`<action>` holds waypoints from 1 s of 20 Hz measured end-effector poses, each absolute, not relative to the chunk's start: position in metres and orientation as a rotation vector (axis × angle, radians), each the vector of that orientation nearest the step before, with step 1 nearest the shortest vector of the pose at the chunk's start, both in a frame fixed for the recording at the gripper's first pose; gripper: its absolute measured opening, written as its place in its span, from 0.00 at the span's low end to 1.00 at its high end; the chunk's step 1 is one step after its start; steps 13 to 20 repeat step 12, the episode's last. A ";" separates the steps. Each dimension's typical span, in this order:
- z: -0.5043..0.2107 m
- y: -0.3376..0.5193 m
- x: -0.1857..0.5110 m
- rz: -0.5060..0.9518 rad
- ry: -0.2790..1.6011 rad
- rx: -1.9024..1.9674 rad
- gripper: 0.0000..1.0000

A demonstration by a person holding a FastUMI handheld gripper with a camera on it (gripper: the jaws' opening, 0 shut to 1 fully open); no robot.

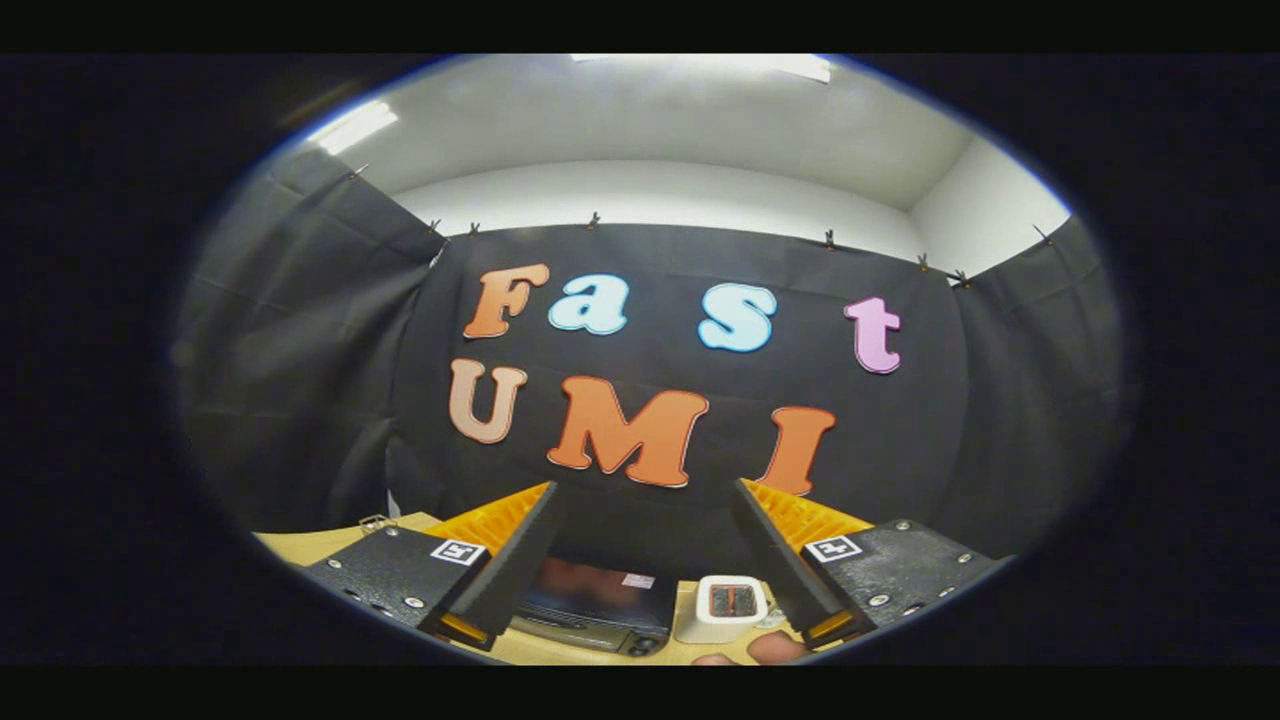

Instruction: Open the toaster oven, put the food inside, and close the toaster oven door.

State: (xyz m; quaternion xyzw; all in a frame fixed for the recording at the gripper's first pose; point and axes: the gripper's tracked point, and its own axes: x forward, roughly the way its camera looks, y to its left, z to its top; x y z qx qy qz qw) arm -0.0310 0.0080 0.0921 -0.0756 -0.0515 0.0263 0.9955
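My gripper [645,490] is held high and tilted up toward the booth's back wall, its two fingers spread wide apart with nothing between them. Far below, between the fingers, a dark toaster oven [592,605] stands on the wooden table [320,545]; its glass door looks closed. Just right of the oven sits a small white pop-up toaster [722,608] with something reddish in its slot. Part of a hand [765,650] shows in front of that white toaster.
Black cloth walls close in the booth at the back and on both sides. The tan tabletop reaches out to the left past the left finger, where a small metal clip [374,522] lies near its far edge.
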 end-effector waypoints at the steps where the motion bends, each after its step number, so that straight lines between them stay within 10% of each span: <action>1: 0.095 0.008 -0.032 0.053 -0.110 -0.148 1.00; 20: 0.106 0.002 -0.039 0.027 -0.146 -0.145 1.00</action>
